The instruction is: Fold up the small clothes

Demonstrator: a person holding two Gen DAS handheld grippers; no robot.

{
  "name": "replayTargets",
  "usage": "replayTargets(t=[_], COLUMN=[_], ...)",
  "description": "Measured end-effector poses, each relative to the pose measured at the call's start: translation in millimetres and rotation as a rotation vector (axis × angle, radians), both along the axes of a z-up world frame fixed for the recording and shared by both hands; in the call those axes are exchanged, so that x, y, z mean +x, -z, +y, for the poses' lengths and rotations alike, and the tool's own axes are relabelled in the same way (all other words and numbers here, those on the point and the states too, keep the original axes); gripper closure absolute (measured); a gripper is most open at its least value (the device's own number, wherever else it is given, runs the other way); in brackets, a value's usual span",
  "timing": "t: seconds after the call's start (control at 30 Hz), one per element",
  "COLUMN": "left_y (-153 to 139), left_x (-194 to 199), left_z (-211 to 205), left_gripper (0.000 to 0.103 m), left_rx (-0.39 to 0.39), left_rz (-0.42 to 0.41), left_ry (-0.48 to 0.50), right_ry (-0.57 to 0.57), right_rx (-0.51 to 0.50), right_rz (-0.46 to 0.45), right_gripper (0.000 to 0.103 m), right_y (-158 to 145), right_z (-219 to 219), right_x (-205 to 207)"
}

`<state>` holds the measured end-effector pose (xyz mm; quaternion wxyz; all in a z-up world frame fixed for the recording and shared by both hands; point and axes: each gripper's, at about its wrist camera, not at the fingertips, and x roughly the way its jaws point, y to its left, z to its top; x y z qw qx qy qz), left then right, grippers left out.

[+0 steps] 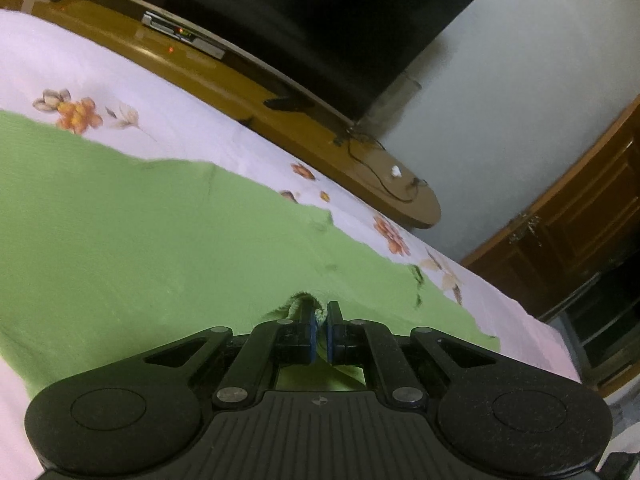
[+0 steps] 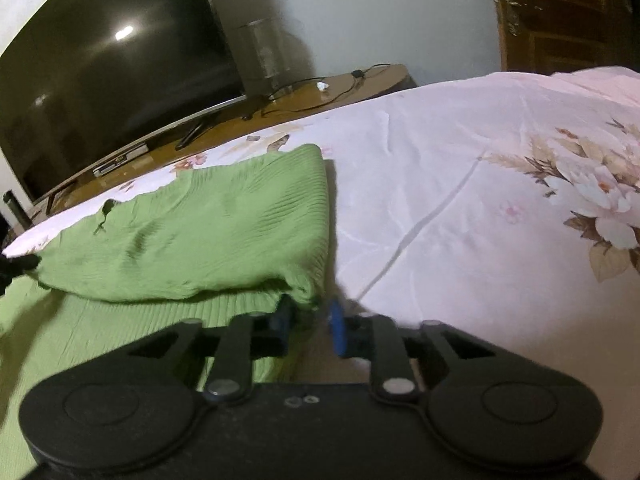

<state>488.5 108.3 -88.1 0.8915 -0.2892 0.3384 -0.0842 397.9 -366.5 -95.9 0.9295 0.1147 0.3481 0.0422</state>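
Observation:
A green ribbed garment [image 1: 140, 216] lies spread on a floral white bedsheet [image 1: 100, 76]. My left gripper [image 1: 320, 328] is shut on a pinched edge of the green garment, its blue pads pressed on the cloth. In the right wrist view the same garment [image 2: 208, 232] has one flap folded over itself, with a folded edge at the right. My right gripper [image 2: 310, 316] is open, its jaws apart around the near right corner of the folded flap, touching the cloth without clamping it. The left gripper tip [image 2: 18, 266] shows at the far left.
The bedsheet [image 2: 460, 200] stretches to the right with flower prints. Beyond the bed stands a wooden TV stand [image 1: 280, 120] with a large dark television [image 2: 112, 64], a set-top box [image 1: 184, 34] and cables. A wooden cabinet [image 1: 580, 216] stands at the right.

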Motion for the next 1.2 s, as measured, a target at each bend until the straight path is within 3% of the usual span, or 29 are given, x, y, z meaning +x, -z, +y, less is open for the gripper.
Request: replayTargets(t=[0.23, 0.43, 0.5, 0.6, 0.8, 0.97, 1.03, 1.13, 1.2], left_y=[25, 25, 19, 12, 19, 20, 24, 15, -5], left_x=[4, 3, -3, -4, 19, 25, 28, 31, 27], left_z=[5, 1, 4, 11, 6, 1, -3, -8, -10], left_gripper=[0.099, 0.098, 0.098, 0.098, 0.098, 0.098, 0.098, 0.099, 0.101], left_rx=[0.094, 0.126, 0.152, 0.125, 0.114, 0.122, 0.107, 0.102, 0.091], left_rz=[0.077, 0.053, 0.025, 0.002, 0.039, 0.065, 0.086, 0.058, -0.035], left_ry=[0.029, 0.005, -0.016, 0.0, 0.051, 0.026, 0.067, 0.098, 0.101], right_ry=[-0.036, -0.045, -0.052, -0.082, -0.056, -0.083, -0.089, -0.085, -0.084], right_rx=[-0.039, -0.045, -0.045, -0.029, 0.002, -0.019, -0.027, -0.014, -0.008], right_rz=[-0.008, -0.005, 0.001, -0.006, -0.07, -0.045, -0.022, 0.001, -0.001], right_gripper=[0.089, 0.09, 0.083, 0.066, 0.065, 0.066, 0.066, 0.066, 0.066], right_y=[4, 2, 1, -8, -24, -18, -11, -3, -2], right_z=[2, 3, 3, -1, -14, -7, -5, -5, -6], right_x=[-5, -2, -1, -5, -2, 10, 11, 11, 10])
